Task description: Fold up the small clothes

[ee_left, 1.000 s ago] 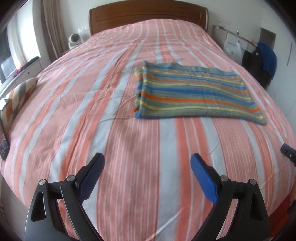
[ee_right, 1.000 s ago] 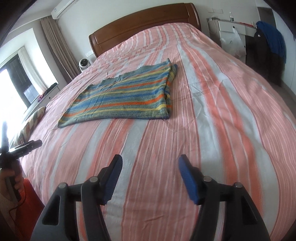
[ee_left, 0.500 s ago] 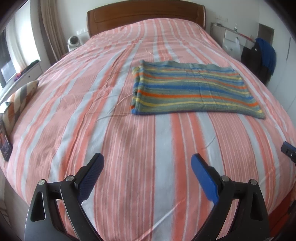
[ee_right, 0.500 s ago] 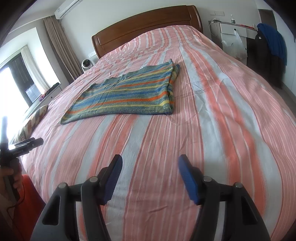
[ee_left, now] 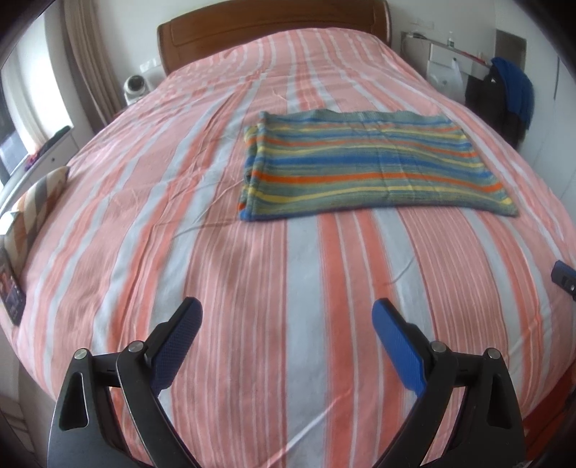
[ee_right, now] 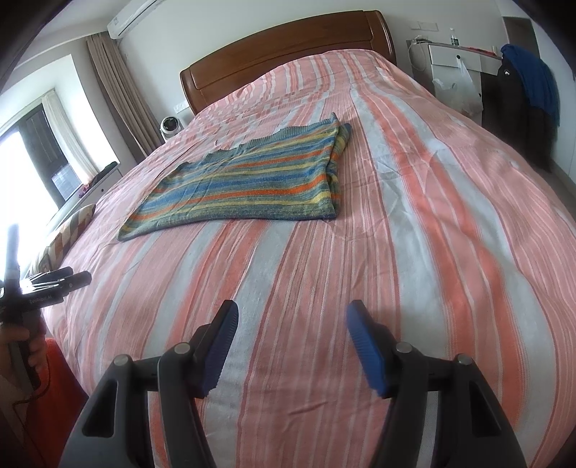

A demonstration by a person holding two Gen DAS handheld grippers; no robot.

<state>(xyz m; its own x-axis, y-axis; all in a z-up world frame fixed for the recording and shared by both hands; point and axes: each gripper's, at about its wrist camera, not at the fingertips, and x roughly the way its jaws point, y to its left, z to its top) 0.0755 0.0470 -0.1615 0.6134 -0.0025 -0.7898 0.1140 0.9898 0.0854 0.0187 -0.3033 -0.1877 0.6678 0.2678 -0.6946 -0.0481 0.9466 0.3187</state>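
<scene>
A small knit garment with blue, orange, yellow and green stripes (ee_left: pixel 370 167) lies folded flat as a rectangle in the middle of the bed; it also shows in the right wrist view (ee_right: pixel 252 181). My left gripper (ee_left: pixel 288 311) is open and empty, hovering over the bed's near end, well short of the garment. My right gripper (ee_right: pixel 292 313) is open and empty, also over the near end, apart from the garment. The left gripper's body shows at the left edge of the right wrist view (ee_right: pixel 39 288).
The bed has a pink, orange and grey striped cover (ee_left: pixel 180 223) and a wooden headboard (ee_left: pixel 273 32). A patterned cushion (ee_left: pixel 32 205) lies off the left side. A white cabinet and a chair with dark and blue clothes (ee_left: pixel 504 93) stand at the right.
Both grippers have drawn back a little and tilted; the garment sits slightly farther and higher in both views. The jaws stay open. The garment has not moved on the bed.
</scene>
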